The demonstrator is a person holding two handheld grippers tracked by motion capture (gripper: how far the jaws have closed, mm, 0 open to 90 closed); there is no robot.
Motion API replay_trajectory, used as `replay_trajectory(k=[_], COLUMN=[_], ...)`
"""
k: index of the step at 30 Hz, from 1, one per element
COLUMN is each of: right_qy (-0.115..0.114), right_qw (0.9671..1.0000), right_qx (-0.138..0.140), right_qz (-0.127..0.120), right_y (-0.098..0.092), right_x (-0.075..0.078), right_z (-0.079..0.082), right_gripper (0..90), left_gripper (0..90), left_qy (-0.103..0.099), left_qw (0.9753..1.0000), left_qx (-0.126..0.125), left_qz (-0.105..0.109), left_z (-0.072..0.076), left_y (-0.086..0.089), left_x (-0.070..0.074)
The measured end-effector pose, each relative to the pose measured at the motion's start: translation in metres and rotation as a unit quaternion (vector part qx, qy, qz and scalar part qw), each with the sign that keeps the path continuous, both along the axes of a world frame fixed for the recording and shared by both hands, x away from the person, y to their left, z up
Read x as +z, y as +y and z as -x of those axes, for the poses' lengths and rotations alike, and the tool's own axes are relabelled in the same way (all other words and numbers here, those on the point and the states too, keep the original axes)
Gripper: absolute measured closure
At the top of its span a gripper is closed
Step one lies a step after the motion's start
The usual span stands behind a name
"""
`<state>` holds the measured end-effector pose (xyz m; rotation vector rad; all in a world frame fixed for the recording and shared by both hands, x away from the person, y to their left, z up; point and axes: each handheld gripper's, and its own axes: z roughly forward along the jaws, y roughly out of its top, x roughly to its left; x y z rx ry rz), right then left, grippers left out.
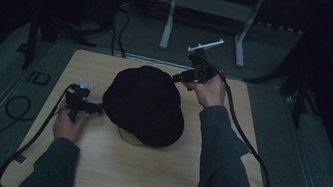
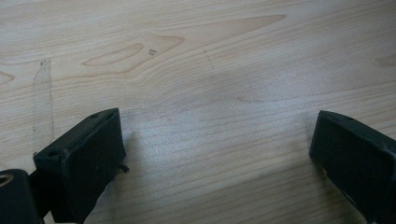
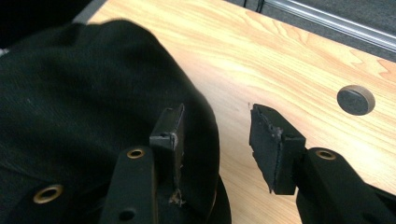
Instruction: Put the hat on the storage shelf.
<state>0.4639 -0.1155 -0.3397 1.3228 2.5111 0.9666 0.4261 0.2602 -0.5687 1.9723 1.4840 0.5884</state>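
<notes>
A black cap [image 1: 145, 104] is lying at the middle of a light wooden table [image 1: 150, 182], seen from above, its crown toward the far edge and its brim toward the near edge. A band of bare wood is being left all around it, widest along the near side between the two sleeved forearms.

The left gripper [image 1: 93, 108] is being held low over the table just beside the cap's left edge. In the left gripper view its jaws are standing wide apart with nothing between them, and bare wood grain [image 2: 205, 93] is being shown beneath and ahead of them.

The right gripper [image 1: 179, 78] is being held at the cap's far right edge, near the table's far right corner, with its cable [image 1: 248, 142] trailing back along the right forearm. In the right gripper view the jaws are partly open: one jaw is being shown over the black fabric [image 3: 84, 98] of the cap, the other over bare wood just past the cap's rim, so the rim is lying in the gap between them, not yet pinched. A round grey plug [image 3: 356, 100] is set in the tabletop farther off, well clear of the cap.
</notes>
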Motion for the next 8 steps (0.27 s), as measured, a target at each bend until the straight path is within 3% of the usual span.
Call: replay_trajectory(k=[8], right_qy=[0.005], right_qw=[0.9992], right_qx=[-0.003], right_qz=[0.039], right_y=[-0.011], right_x=[-0.011], right_z=[0.000], right_gripper=[52.6], left_gripper=[2.7], left_qy=[0.000], left_qw=[1.0000], left_qx=[0.000], left_qz=[0.000], left_z=[0.000], left_y=[0.000], left_x=[0.000])
